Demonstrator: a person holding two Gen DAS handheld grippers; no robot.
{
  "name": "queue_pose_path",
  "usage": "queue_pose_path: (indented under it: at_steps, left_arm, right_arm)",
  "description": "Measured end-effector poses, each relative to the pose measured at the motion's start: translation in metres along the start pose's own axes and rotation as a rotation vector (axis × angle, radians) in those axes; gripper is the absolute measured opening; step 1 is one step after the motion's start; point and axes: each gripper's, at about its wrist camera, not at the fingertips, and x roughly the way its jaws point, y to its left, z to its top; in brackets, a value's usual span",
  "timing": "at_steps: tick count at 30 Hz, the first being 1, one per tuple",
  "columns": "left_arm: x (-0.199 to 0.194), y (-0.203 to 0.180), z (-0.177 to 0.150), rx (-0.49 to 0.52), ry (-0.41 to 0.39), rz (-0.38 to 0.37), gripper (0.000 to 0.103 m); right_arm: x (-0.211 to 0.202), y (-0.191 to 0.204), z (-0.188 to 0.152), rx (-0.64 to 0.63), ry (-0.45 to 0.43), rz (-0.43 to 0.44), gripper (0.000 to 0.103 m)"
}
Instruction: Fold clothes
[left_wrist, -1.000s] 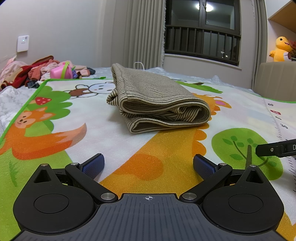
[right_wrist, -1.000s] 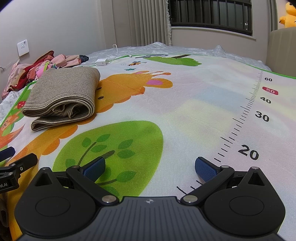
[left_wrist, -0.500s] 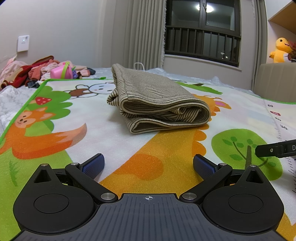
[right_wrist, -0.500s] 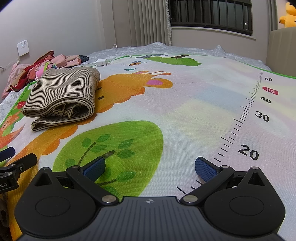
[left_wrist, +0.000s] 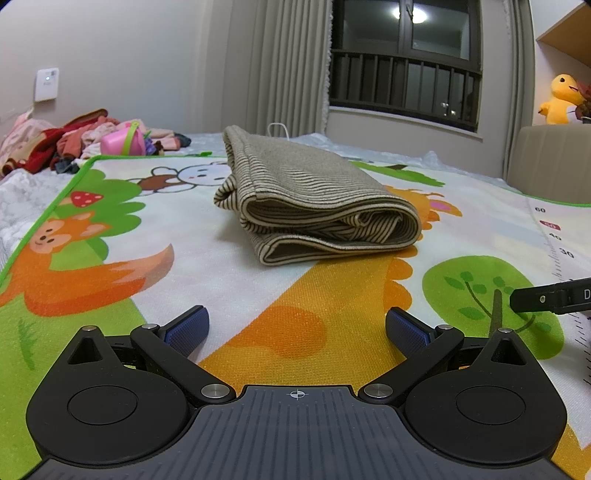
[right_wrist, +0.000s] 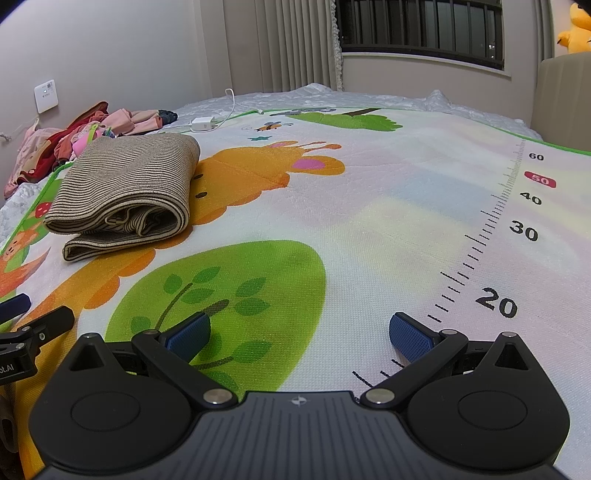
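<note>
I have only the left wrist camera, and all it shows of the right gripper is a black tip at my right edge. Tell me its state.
Observer: The right gripper is open and empty. It points across the green tree print, well short of the folded striped garment.
Operator: Report what lies behind the garment.
Observer: A white charger plug with its cable lies by the mat's far edge, apart from the garment.
Operator: Give me the ruler print below 30.
Observer: It runs down to a 20 mark, just ahead of the right gripper.
</note>
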Motion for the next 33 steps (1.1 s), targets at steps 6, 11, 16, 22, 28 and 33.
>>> queue_pose_path:
  at_steps: [6, 11, 16, 22, 28, 33]
  left_arm:
    - [-0.0011, -0.0014, -0.0012, -0.001, -0.003, 0.001, 0.103]
    - [-0.0013, -0.0010, -0.0018, -0.004, -0.006, -0.001, 0.103]
    - [-0.0019, -0.0016, -0.0021, -0.006, -0.006, -0.002, 0.103]
    - [-0.0019, -0.0006, -0.0020, -0.007, -0.006, -0.003, 0.103]
    - [-0.0021, 0.0003, -0.0023, -0.009, -0.008, -0.005, 0.103]
    - [-0.0024, 0.0002, -0.0022, -0.008, -0.009, -0.005, 0.103]
  right_arm:
    - [0.0000, -0.0006, -0.0001, 0.003, 0.000, 0.003, 0.103]
    - [-0.0001, -0.0007, -0.0001, 0.005, 0.000, 0.004, 0.103]
    - [0.0001, -0.0016, 0.0001, 0.004, 0.000, 0.005, 0.103]
    - [0.0000, -0.0020, 0.0001, 0.004, 0.000, 0.005, 0.103]
    - [-0.0001, -0.0021, 0.0000, 0.003, 0.000, 0.005, 0.103]
    - [-0.0005, -0.0024, -0.0003, 0.003, -0.001, 0.005, 0.103]
